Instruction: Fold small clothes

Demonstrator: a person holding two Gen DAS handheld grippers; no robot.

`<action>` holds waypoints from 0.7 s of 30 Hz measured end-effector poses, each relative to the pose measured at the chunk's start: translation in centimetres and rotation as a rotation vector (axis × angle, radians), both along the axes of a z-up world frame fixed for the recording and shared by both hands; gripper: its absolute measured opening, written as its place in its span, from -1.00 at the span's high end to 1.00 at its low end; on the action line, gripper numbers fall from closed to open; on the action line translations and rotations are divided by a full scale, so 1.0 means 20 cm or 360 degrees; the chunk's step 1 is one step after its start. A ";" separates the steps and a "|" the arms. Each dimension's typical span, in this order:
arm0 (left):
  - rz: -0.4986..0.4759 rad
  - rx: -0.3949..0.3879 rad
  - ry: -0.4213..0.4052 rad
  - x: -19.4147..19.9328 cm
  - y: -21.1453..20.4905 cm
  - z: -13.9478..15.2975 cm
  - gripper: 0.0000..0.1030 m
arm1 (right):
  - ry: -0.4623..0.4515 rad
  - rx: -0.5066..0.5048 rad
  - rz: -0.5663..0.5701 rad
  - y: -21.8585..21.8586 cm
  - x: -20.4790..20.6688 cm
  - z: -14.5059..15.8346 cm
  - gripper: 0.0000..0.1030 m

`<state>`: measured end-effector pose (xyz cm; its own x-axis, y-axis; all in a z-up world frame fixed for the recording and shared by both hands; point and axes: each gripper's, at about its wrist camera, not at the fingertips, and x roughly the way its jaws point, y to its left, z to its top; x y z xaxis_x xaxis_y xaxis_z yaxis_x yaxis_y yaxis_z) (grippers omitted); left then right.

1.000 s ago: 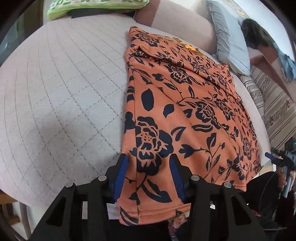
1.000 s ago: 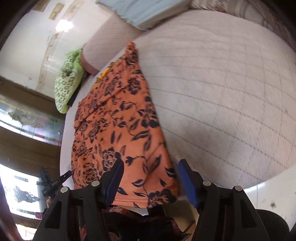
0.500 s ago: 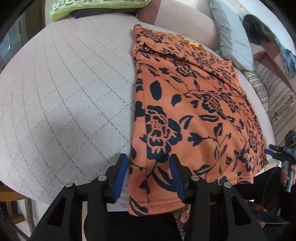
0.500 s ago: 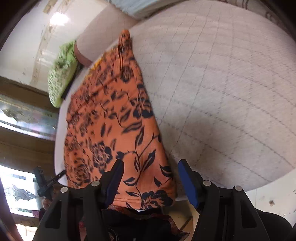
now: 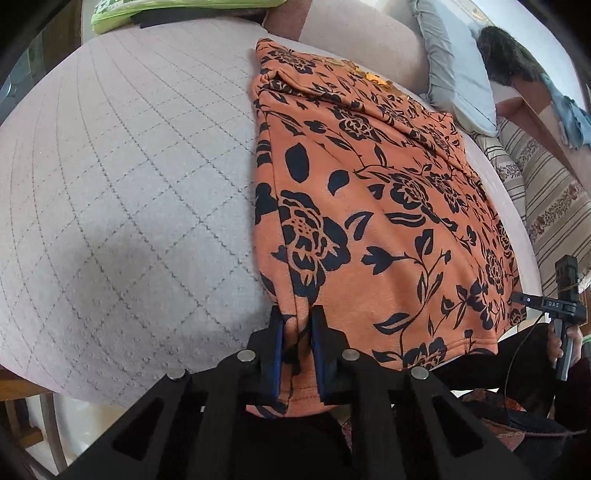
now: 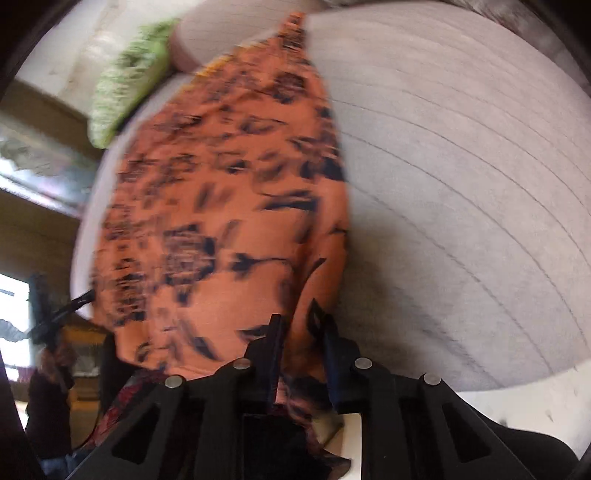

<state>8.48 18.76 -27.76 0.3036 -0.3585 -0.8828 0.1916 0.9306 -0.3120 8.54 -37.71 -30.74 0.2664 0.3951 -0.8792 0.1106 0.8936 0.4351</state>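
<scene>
An orange garment with black flowers (image 5: pixel 369 206) lies flat on a quilted pale bed (image 5: pixel 129 177), its near hem hanging over the front edge. My left gripper (image 5: pixel 297 321) is shut on the garment's near left hem corner. In the blurred right wrist view the same garment (image 6: pixel 229 206) fills the left half. My right gripper (image 6: pixel 301 332) is closed on the near right hem corner, with cloth bunched between its blue pads. The right gripper also shows in the left wrist view (image 5: pixel 561 306) at the far right.
A green patterned pillow (image 5: pixel 177 11) and a grey pillow (image 5: pixel 458 74) lie at the far end of the bed. A striped cushion (image 5: pixel 546 199) is at the right. The quilted bed (image 6: pixel 461 192) stretches right of the garment.
Both grippers have moved in onto the hem and closed from open onto its two near corners. The right wrist view is now motion-blurred.
</scene>
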 end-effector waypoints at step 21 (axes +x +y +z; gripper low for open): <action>-0.0031 -0.0394 -0.0195 0.30 0.08 0.43 0.87 | -0.0429 0.0433 0.0014 0.00 0.27 0.48 0.82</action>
